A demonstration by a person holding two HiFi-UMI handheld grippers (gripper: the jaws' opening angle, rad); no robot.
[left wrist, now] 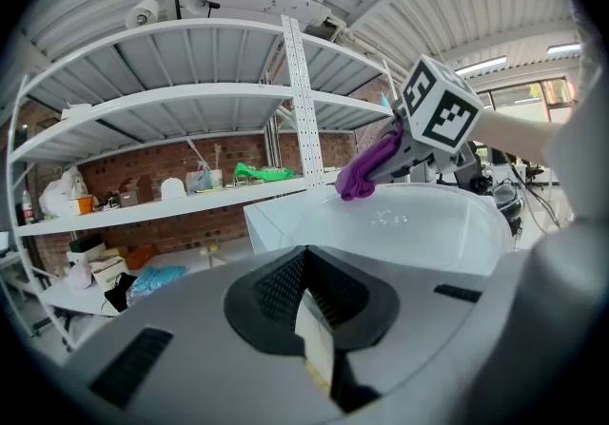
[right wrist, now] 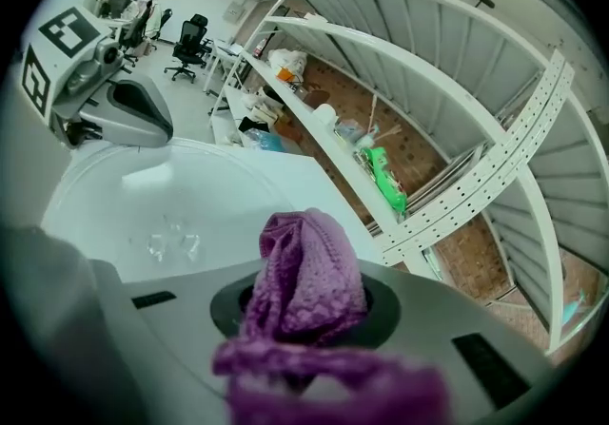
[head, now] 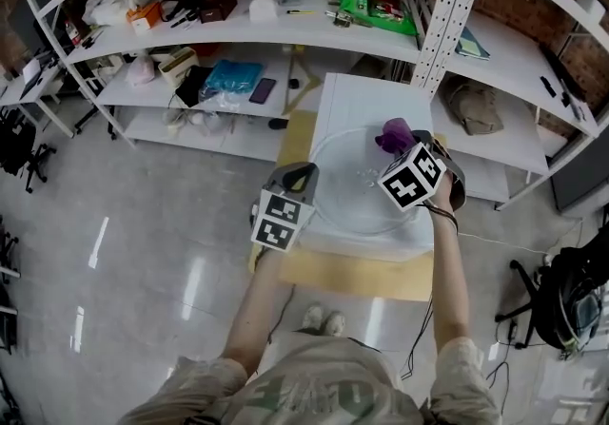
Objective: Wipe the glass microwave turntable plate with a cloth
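The wipe looks barely begun. The right hand-held gripper [right wrist: 306, 323] is clamped on the purple cloth [right wrist: 310, 269], which sits at the 1 o'clock rim of the glass turntable plate [head: 357, 183]; whether it touches the glass I cannot tell. The left hand-held gripper [left wrist: 316, 342] pinches a thin pale edge, apparently the plate's 9 o'clock rim, steadying it. Most of the glass seems left to cover. The plate nearly fills the white worktop [head: 350, 95], so the edges at 3 and 9 o'clock are close. A shelf upright [head: 447, 9] crowds 1 o'clock, while the floor lies open at 9.
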